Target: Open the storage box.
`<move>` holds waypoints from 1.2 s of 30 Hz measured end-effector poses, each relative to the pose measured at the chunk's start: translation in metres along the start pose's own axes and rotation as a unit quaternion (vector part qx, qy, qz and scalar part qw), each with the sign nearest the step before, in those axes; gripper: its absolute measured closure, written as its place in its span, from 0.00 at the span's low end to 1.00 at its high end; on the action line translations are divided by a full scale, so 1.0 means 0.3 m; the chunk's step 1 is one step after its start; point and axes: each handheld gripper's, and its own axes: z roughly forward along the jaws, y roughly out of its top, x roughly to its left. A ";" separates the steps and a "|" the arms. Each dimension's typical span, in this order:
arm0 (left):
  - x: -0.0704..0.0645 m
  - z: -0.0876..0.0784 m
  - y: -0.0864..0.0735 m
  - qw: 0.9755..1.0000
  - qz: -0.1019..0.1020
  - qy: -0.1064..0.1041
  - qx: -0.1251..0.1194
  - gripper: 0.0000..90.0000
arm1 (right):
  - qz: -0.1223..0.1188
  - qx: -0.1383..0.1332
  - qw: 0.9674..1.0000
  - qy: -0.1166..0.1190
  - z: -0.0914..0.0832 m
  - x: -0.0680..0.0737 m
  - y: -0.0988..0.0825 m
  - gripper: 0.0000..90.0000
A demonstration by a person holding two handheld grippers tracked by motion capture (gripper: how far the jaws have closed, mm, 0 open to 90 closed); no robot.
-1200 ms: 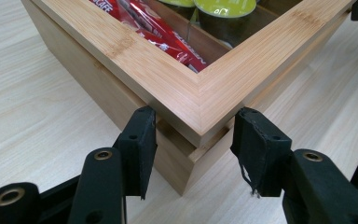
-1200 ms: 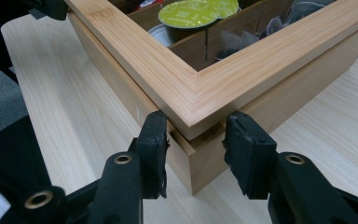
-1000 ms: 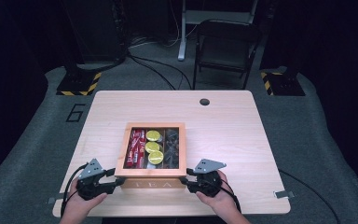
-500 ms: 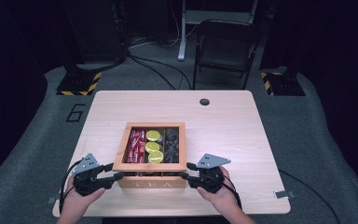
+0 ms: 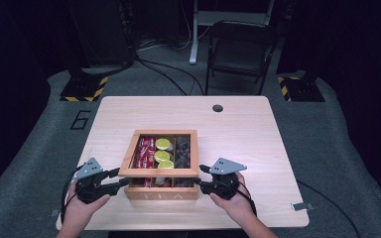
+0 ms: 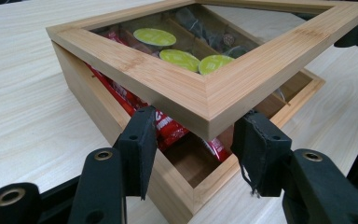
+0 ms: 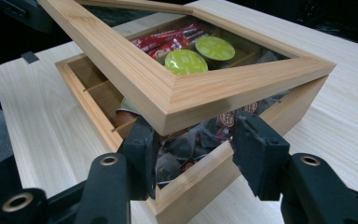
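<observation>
A wooden tea box (image 5: 161,194) stands near the table's front edge. Its glass-windowed lid (image 5: 158,172) is tilted up at the front, hinged at the back. Inside lie red packets (image 5: 145,148), green-topped capsules (image 5: 162,151) and dark tea bags (image 5: 182,154). My left gripper (image 5: 124,179) clamps the lid's front left corner (image 6: 205,100), which sits between its pads (image 6: 140,144). My right gripper (image 5: 201,177) holds the front right corner (image 7: 177,105). Its jaws have just been opening a little, with the lid still raised between them.
The light wooden table (image 5: 258,144) has a cable hole (image 5: 218,107) at the back. A folding chair (image 5: 238,49) and striped stand bases (image 5: 84,89) are on the floor behind. A small clip (image 5: 300,206) lies at the front right corner.
The lid's front edge has lifted off the box and risen step by step. Both grippers came up with it at the front corners.
</observation>
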 end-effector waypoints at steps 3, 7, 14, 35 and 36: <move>0.006 -0.006 0.011 1.000 0.001 0.002 0.000 0.55 | -0.003 -0.006 1.000 -0.003 0.001 -0.008 0.008 0.56; 0.007 -0.015 0.035 1.000 0.011 0.010 -0.011 0.55 | -0.008 -0.018 1.000 -0.009 0.009 -0.026 0.024 0.58; 0.015 -0.025 0.072 0.999 0.005 0.011 -0.030 0.55 | -0.017 -0.038 0.999 -0.019 0.015 -0.057 0.059 0.59; 0.045 -0.033 0.159 0.998 0.000 0.012 -0.056 0.56 | -0.035 -0.060 0.997 -0.020 0.016 -0.093 0.150 0.61; 0.047 -0.032 0.163 0.998 -0.001 0.014 -0.059 0.57 | -0.033 -0.060 0.998 -0.017 0.016 -0.097 0.155 0.61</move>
